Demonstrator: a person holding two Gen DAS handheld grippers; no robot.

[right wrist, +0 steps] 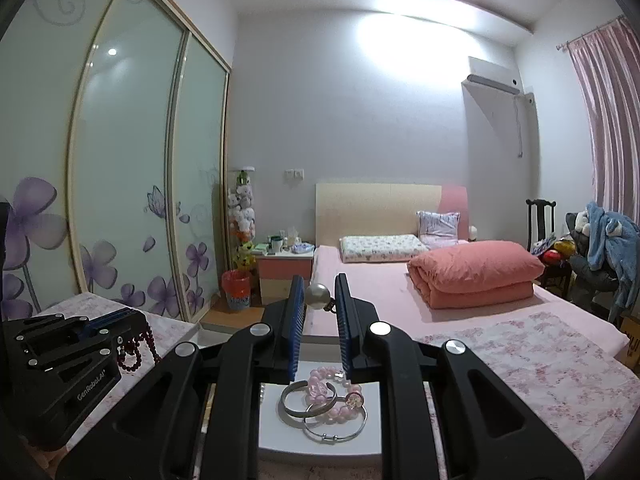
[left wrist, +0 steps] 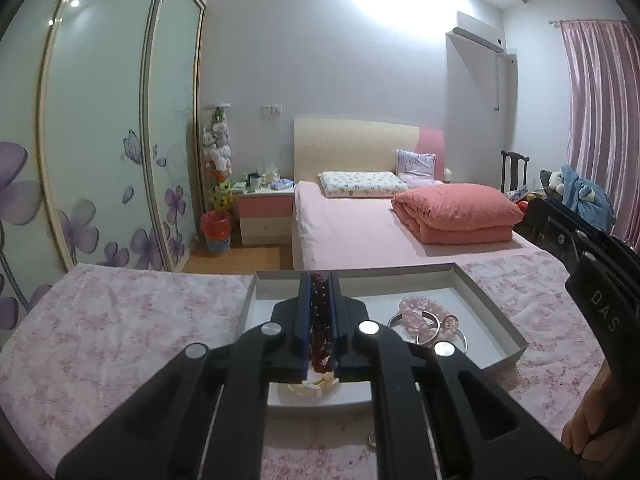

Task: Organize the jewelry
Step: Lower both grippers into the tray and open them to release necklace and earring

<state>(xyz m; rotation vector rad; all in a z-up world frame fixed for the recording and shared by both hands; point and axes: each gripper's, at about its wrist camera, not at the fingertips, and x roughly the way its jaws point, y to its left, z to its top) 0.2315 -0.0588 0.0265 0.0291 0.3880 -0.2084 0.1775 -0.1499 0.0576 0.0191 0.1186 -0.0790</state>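
- A string of dark red round beads [left wrist: 320, 320] is clamped between the blue-padded jaws of the left gripper [left wrist: 320, 280], running the length of the pads; in the right wrist view loops of it [right wrist: 134, 350] hang beneath that gripper [right wrist: 116, 322].
- Under the left gripper lies a shallow white cardboard tray [left wrist: 492, 312] on a pink floral cloth [left wrist: 120, 320] that covers the worktop.
- In the tray, at 3 o'clock from the red beads, a pale pink bead bracelet [left wrist: 420, 312] lies touching plain silver metal bangles [left wrist: 436, 332]; a cream-coloured piece [left wrist: 314, 386] shows just below the jaws.
- The right gripper [right wrist: 320, 292] pinches a round white pearl piece with a dark fitting [right wrist: 318, 296] at its tips, jaws set narrowly apart around it, above the pink bracelet [right wrist: 332, 392] and bangles [right wrist: 308, 398].
- At 12 o'clock beyond the tray stands a bed with a folded salmon quilt [left wrist: 456, 212].
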